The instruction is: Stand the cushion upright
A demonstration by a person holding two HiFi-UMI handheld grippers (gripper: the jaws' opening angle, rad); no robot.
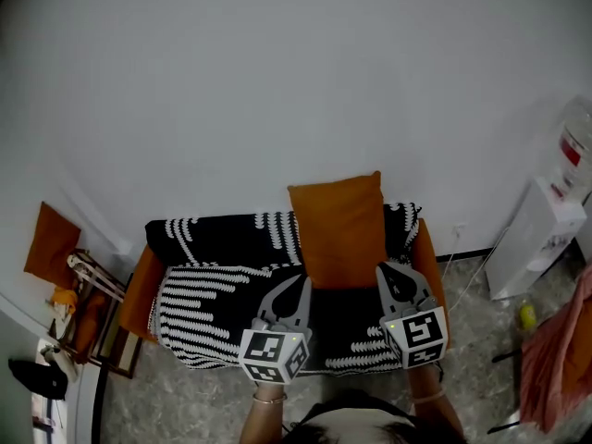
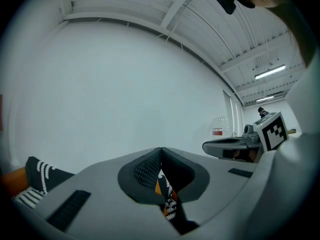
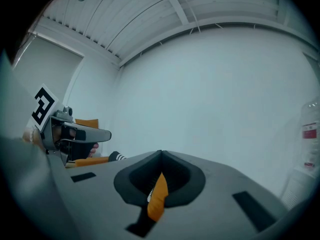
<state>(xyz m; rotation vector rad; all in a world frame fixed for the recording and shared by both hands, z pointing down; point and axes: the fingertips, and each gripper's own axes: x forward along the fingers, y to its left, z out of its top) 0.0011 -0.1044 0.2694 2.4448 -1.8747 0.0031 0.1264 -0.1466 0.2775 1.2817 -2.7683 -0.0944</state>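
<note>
Probably soft, light, floppy cushion (image 1: 338,229); left gripper (image 1: 302,285) and right gripper (image 1: 382,272) both clamp its lower corners, mid-frame.

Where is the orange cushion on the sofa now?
In the head view, the orange square fabric cushion stands on the black and white patterned sofa throw, right of centre, its lower corners pinched by the left tool and the right tool.

Lounge corner, sofa (image 1: 141,292), water dispenser (image 1: 536,234), bare white wall (image 1: 277,81)
</note>
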